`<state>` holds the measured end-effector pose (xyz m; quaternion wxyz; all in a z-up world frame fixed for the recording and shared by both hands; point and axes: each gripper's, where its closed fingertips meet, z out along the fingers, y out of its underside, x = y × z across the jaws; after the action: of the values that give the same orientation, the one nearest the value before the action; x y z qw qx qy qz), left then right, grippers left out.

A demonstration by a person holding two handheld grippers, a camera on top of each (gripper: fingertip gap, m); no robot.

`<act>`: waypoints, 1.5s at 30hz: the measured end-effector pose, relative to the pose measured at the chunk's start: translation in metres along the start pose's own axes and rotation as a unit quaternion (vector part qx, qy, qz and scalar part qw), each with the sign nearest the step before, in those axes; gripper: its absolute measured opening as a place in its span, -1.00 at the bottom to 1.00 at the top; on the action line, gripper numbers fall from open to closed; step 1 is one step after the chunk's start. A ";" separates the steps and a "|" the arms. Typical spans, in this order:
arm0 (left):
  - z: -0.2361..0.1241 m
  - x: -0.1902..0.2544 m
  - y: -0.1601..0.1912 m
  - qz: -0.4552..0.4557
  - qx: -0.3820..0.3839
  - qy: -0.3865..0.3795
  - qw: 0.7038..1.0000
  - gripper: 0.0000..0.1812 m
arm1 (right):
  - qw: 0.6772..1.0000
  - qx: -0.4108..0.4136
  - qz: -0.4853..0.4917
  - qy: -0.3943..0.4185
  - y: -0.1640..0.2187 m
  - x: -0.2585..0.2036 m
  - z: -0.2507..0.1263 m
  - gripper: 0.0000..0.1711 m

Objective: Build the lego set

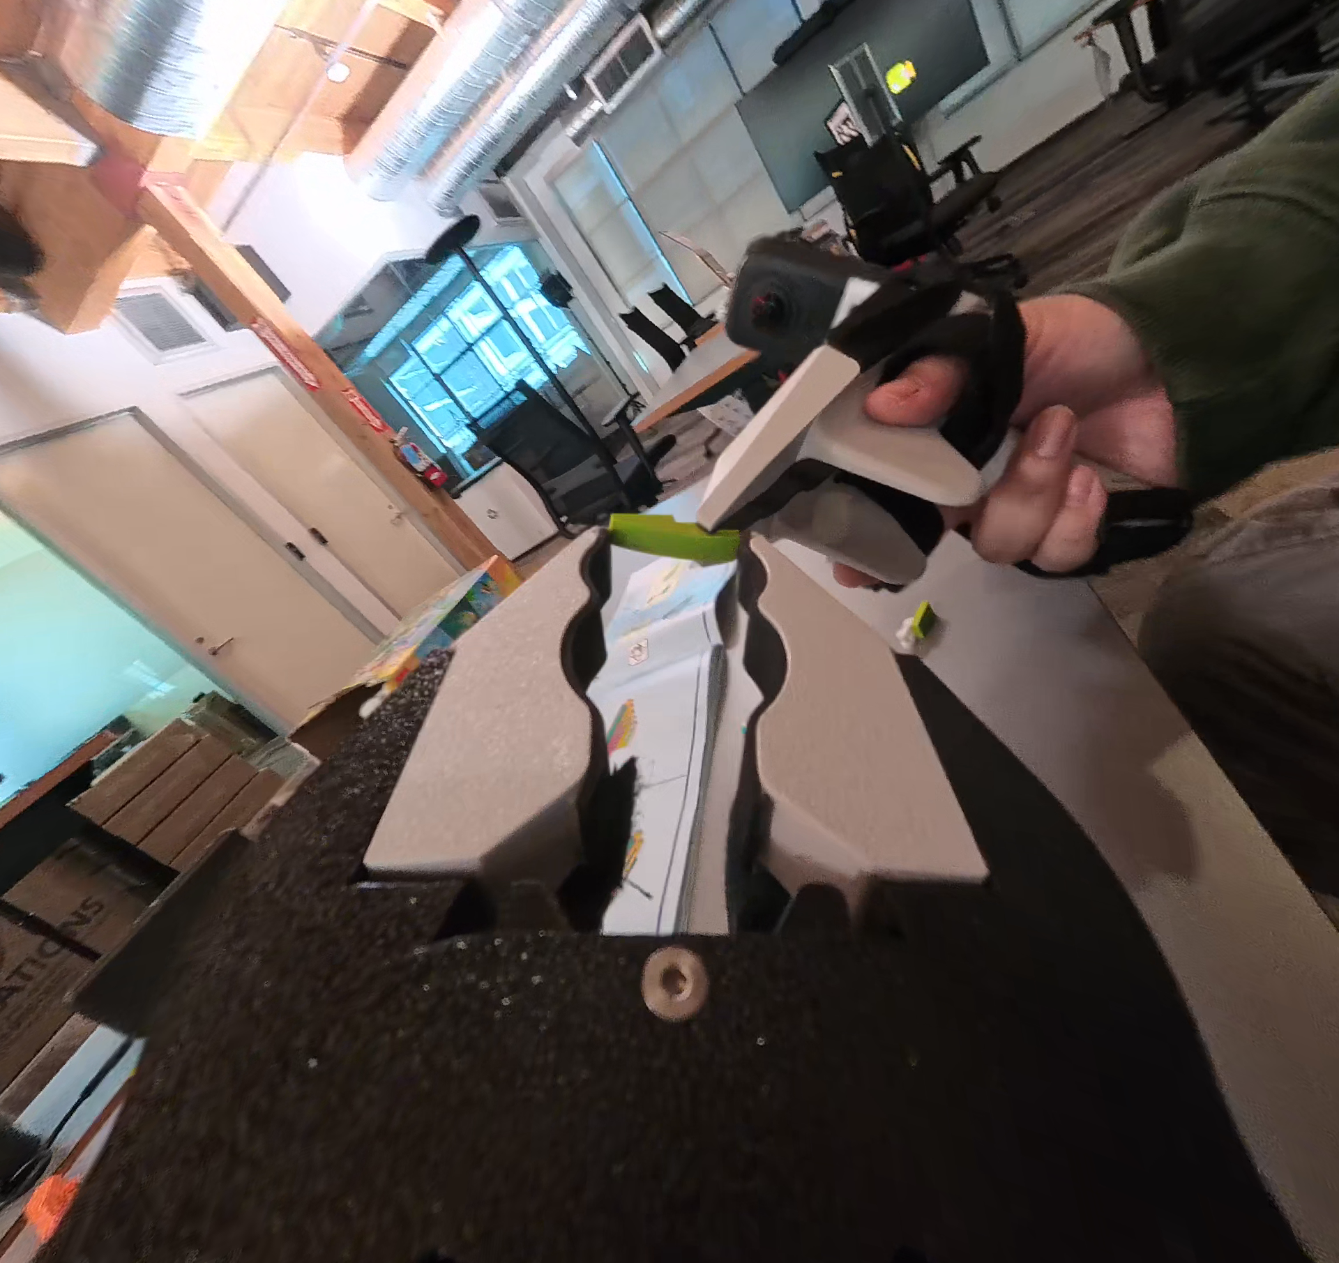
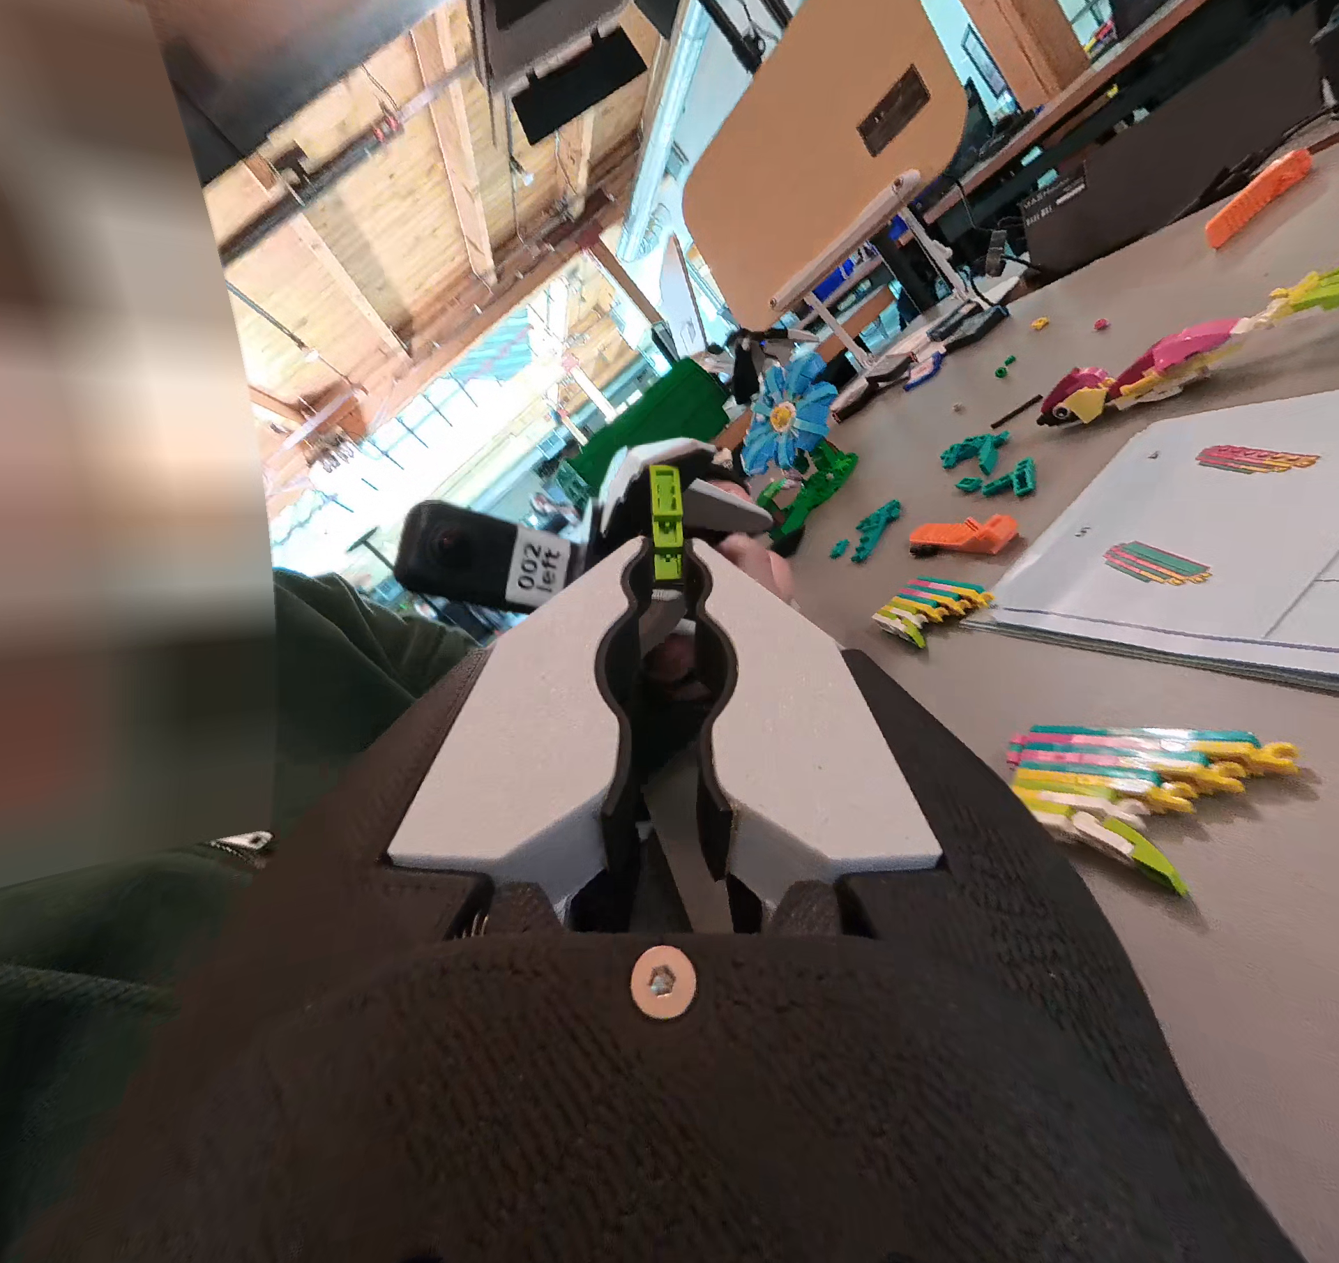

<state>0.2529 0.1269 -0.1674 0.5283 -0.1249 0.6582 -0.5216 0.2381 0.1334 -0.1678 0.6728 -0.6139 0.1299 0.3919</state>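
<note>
A lime green lego piece (image 1: 666, 536) lies across the gap between the fingertips of my left gripper (image 1: 675, 551), touching both tips. My right gripper (image 1: 714, 525) comes in from the right, held by a hand, and pinches the piece's right end. In the right wrist view my right gripper (image 2: 665, 565) is shut on the near end of the lime piece (image 2: 665, 496). The far end sits between the fingers of my left gripper (image 2: 670, 485). Both grippers are raised above the table.
The open instruction booklet (image 2: 1195, 540) lies on the grey table (image 2: 1087, 974). Two striped wing assemblies (image 2: 1130, 786) (image 2: 935, 609), a pink bird body (image 2: 1145, 373), a blue flower (image 2: 786, 420), teal pieces (image 2: 993, 467) and an orange separator (image 2: 964, 536) are spread around. A small lime-and-white piece (image 1: 916, 627) sits by the booklet. My two grippers' fingertips are within a few centimetres of each other.
</note>
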 end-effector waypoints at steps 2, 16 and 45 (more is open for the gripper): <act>0.001 0.003 0.005 0.000 -0.012 0.022 1.000 -0.64 | 0.999 -0.036 -0.026 0.032 0.004 0.008 -0.006 -0.85; -0.009 0.062 0.001 -0.129 0.013 0.270 0.954 -0.64 | 0.981 -0.143 0.120 -0.057 0.039 -0.007 -0.017 -0.79; 0.004 0.010 0.008 -0.047 -0.018 0.053 0.997 -1.00 | 0.999 -0.013 -0.023 0.031 -0.002 0.011 -0.025 -0.80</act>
<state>0.2553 0.1214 -0.1790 0.4655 -0.1374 0.6875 -0.5401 0.2546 0.1146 -0.1784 0.6691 -0.6374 0.1308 0.3590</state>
